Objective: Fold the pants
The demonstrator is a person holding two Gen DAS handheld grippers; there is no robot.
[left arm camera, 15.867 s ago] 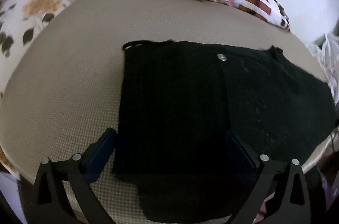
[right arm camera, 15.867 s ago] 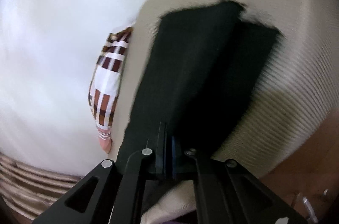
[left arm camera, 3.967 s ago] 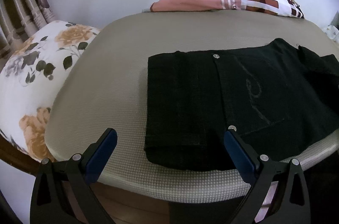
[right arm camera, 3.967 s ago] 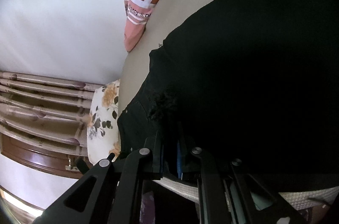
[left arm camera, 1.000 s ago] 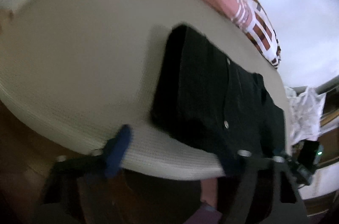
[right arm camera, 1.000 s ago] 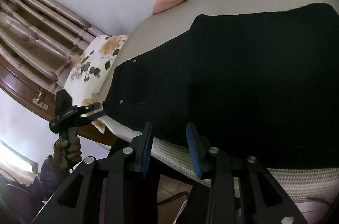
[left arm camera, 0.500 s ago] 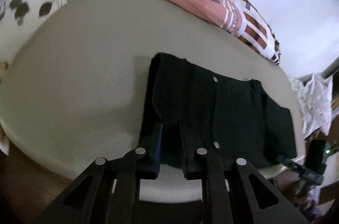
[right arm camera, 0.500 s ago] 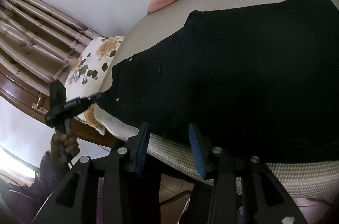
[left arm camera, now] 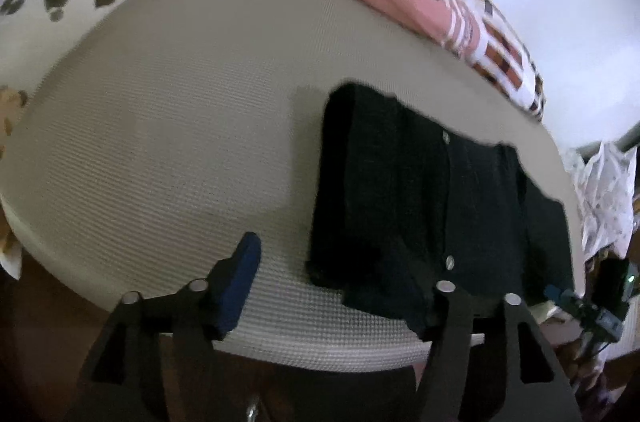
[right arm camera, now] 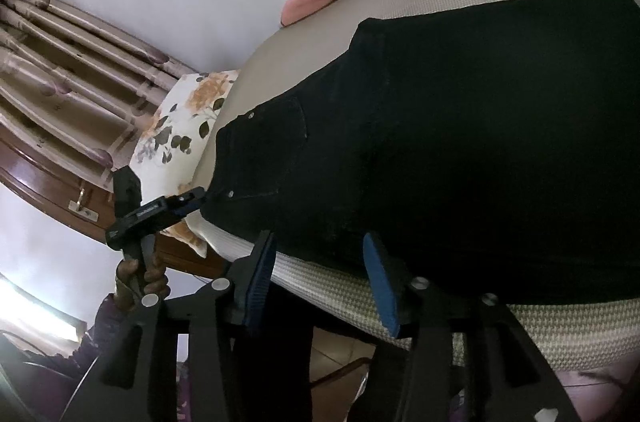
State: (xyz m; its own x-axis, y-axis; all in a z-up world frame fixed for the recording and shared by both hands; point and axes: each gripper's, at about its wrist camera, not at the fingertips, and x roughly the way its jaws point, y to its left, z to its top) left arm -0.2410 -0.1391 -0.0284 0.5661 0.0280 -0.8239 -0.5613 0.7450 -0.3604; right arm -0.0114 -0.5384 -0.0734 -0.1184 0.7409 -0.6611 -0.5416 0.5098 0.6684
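Left wrist view, left tongs (left arm camera: 340,286) angled down, opening over black pants (left arm camera: 420,206), right tongs (right arm camera: 320,278) opening, gripping nothing.

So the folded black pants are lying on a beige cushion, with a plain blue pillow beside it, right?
Not quite: the folded black pants do lie on the beige cushion, but the pillow beside it is white with a floral print, as the right wrist view shows.
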